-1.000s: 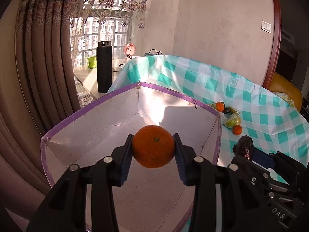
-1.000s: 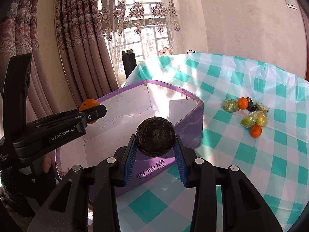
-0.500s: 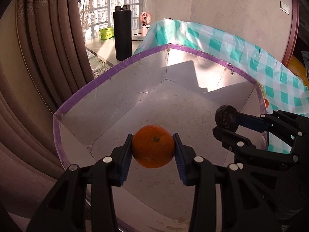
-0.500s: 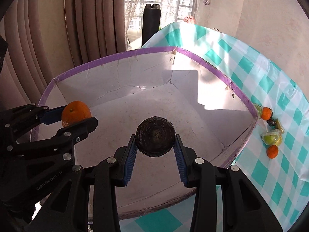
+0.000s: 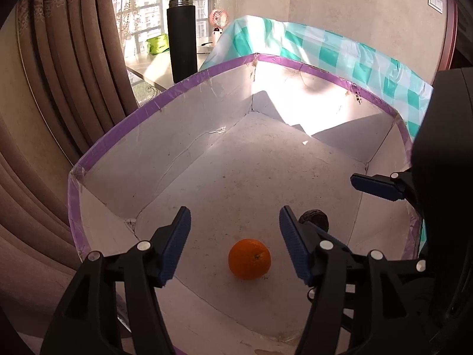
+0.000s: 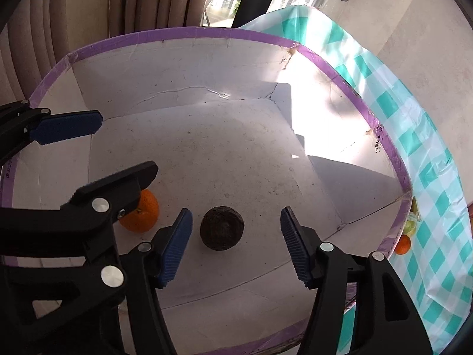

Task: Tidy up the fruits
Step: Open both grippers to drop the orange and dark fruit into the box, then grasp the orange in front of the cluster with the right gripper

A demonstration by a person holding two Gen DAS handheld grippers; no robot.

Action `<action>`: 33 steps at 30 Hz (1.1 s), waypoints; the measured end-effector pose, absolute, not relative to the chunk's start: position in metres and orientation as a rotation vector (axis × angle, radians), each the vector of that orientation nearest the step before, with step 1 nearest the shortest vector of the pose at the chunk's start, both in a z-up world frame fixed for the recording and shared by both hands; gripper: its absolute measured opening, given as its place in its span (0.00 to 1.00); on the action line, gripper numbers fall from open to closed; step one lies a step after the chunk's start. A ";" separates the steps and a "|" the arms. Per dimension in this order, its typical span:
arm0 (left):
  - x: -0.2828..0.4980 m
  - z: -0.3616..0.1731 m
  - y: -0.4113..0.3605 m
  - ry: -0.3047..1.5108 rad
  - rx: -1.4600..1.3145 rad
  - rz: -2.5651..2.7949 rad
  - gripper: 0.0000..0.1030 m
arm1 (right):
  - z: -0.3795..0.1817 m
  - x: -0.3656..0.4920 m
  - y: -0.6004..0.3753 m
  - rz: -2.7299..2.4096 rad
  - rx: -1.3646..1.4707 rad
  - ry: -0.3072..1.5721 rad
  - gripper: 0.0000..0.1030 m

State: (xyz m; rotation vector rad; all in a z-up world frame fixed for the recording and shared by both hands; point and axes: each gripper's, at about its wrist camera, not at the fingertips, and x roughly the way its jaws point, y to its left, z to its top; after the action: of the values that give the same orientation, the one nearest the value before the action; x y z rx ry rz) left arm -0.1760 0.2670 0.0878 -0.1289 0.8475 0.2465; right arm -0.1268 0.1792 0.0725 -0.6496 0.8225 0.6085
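A white cardboard box with a purple rim [image 5: 207,71] [image 6: 189,31] sits on the checked table. An orange [image 5: 249,259] [image 6: 142,214] lies on the box floor. Beside it lies a dark round fruit [image 6: 221,227] [image 5: 313,219]. My left gripper [image 5: 235,242] hangs above the orange, its jaws opening, pads clear of the fruit. My right gripper [image 6: 236,241] hangs above the dark fruit, jaws opening too, nothing pressed between the pads. In the right wrist view the left gripper's fingers [image 6: 68,127] reach in from the left.
More fruit lies on the teal checked tablecloth [image 6: 414,124] right of the box, among them an orange [image 6: 402,245] and a green one [image 6: 410,226]. A black flask [image 5: 181,38] and a small pink fan [image 5: 219,19] stand behind the box. Curtains [image 5: 59,74] hang at the left.
Both grippers opened and let go of their fruit. The orange and the dark fruit now lie on the box floor. Both grippers sank and tilted further into the box.
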 end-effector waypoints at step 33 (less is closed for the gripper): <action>-0.196 0.151 0.100 0.432 0.029 -0.049 0.98 | 0.087 -0.074 -0.094 0.161 -0.089 0.547 0.84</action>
State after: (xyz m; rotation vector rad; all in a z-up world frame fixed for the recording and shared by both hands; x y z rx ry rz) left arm -0.1964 0.0999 0.1511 0.0289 0.4317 -0.0488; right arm -0.0738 -0.0936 0.0867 -0.0886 0.5473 0.1608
